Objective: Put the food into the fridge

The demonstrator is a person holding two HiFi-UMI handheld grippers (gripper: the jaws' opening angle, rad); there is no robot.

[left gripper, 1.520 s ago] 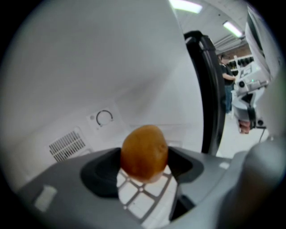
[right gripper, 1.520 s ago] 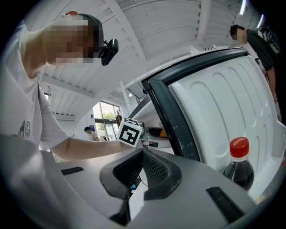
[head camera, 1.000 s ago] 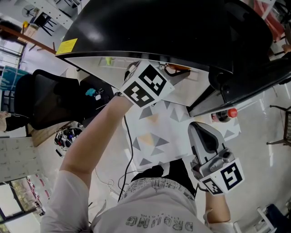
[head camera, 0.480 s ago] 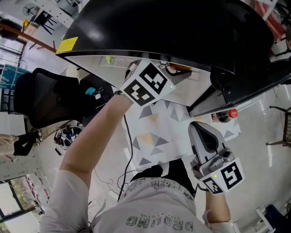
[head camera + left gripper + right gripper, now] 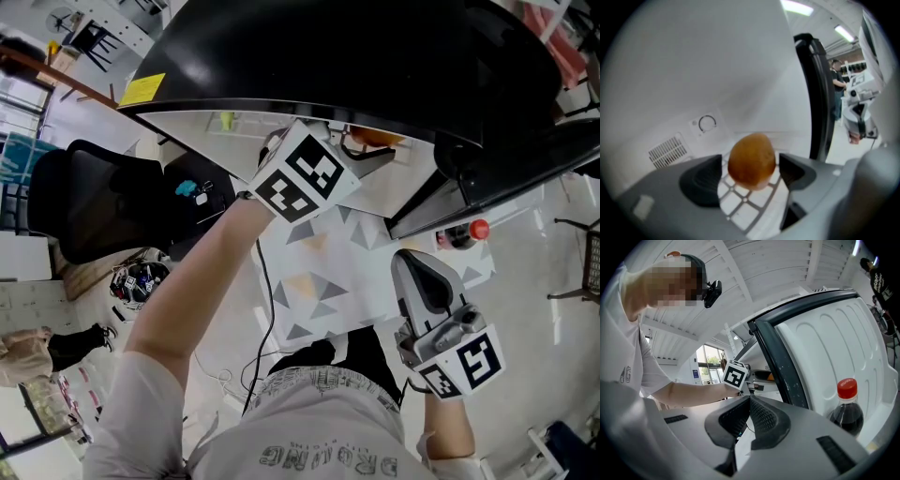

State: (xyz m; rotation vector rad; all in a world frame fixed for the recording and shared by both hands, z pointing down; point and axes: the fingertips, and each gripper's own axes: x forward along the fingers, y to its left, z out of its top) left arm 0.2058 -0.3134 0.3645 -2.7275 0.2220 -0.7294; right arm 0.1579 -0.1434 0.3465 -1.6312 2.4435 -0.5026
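An egg-shaped orange-brown food item [image 5: 751, 161] stands on the white wire shelf [image 5: 740, 202] inside the fridge. My left gripper [image 5: 750, 176] reaches in around it. Its jaws have just been opening, and both pads now stand slightly off the food's sides. In the head view only this gripper's marker cube [image 5: 302, 176] shows at the fridge opening, with an orange patch [image 5: 378, 139] beyond it. My right gripper [image 5: 749, 401] is held level outside the fridge by the open door, shut with nothing in it; the right gripper [image 5: 419, 277] also shows at the lower right of the head view.
A cola bottle [image 5: 846, 406] with a red cap stands in the open door's rack [image 5: 825, 348]; the bottle [image 5: 461, 236] shows beside the door. The fridge's black top [image 5: 328, 56] overhangs the opening. A dial [image 5: 707, 123] and a vent [image 5: 668, 150] are on the back wall. A black chair [image 5: 103, 206] stands left.
Both grippers have stayed where they were. The orange patch by the left gripper shows a little more. A person at the far left has walked down along the picture's edge.
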